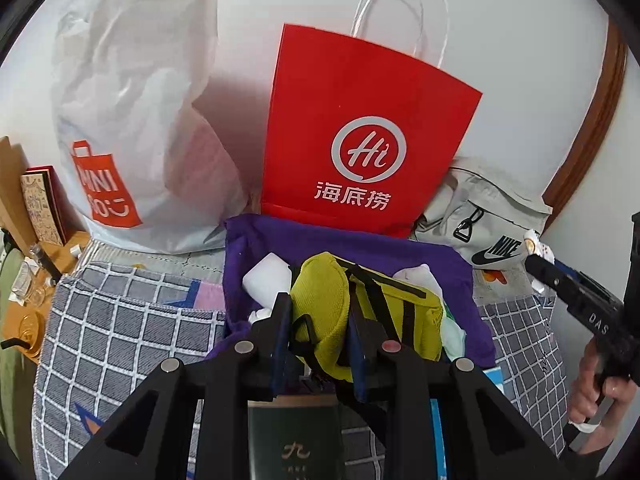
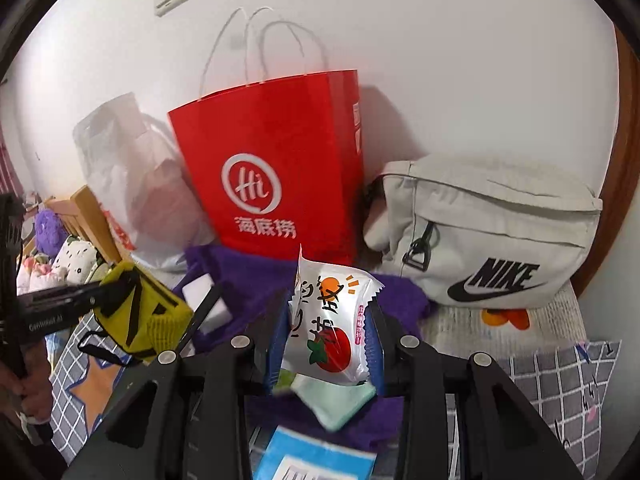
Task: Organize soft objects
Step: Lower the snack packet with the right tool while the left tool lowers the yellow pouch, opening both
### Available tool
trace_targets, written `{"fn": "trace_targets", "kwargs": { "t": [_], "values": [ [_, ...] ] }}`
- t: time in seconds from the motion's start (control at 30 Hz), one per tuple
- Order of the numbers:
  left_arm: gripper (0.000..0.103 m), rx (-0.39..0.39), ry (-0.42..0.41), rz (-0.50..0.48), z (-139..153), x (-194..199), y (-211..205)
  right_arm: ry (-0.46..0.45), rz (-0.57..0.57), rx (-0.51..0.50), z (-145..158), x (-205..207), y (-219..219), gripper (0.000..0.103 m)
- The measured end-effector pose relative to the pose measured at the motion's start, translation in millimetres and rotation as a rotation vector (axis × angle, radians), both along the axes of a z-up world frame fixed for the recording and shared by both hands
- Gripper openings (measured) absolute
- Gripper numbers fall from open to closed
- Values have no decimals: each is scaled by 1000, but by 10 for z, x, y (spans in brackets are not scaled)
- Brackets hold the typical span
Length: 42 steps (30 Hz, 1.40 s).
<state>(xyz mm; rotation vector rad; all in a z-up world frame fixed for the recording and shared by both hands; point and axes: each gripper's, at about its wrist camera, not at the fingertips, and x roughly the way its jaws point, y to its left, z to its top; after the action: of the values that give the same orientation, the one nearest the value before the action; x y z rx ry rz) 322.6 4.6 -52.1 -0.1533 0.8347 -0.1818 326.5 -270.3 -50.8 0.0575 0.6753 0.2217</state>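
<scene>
My left gripper (image 1: pixel 318 320) is shut on a yellow-green mesh pouch (image 1: pixel 324 312) with black straps, held above a purple cloth (image 1: pixel 256 236) that holds white packets. The same pouch (image 2: pixel 140 312) shows at the left of the right wrist view, gripped by the left gripper's black fingers. My right gripper (image 2: pixel 328 320) is shut on a white snack packet (image 2: pixel 328 324) printed with a tomato, held above the purple cloth (image 2: pixel 240 272). The right gripper (image 1: pixel 538 258) reaches in from the right edge of the left wrist view, the packet barely showing at its tip.
A red paper bag (image 1: pixel 360 136) stands against the wall, a white plastic shopping bag (image 1: pixel 132 120) to its left, a grey Nike waist bag (image 2: pixel 492 232) to its right. All rest on a checked grey bedcover (image 1: pixel 120 320). A blue-white box (image 2: pixel 316 460) lies near. A wooden side table (image 1: pixel 36 280) stands at left.
</scene>
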Motion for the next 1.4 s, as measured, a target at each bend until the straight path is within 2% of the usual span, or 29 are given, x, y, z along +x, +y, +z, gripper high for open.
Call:
{"fn": "trace_targets", "kwargs": {
  "t": [0.2, 0.4, 0.83, 1.17, 1.4],
  "values": [
    [25, 0, 26, -10, -174, 168, -35, 34, -9, 32, -226, 235, -73, 35],
    [25, 35, 54, -24, -363, 282, -86, 152, 13, 74, -614, 496, -110, 35],
    [25, 16, 116, -36, -713, 505, -152, 283, 9, 40, -1060, 755, -83, 35],
    [26, -2, 161, -25, -902, 604, -126, 322, -9, 51, -1181, 807, -132, 36],
    [28, -7, 172, -39, -918, 610, -142, 320, 7, 44, -1162, 797, -104, 46]
  ]
}}
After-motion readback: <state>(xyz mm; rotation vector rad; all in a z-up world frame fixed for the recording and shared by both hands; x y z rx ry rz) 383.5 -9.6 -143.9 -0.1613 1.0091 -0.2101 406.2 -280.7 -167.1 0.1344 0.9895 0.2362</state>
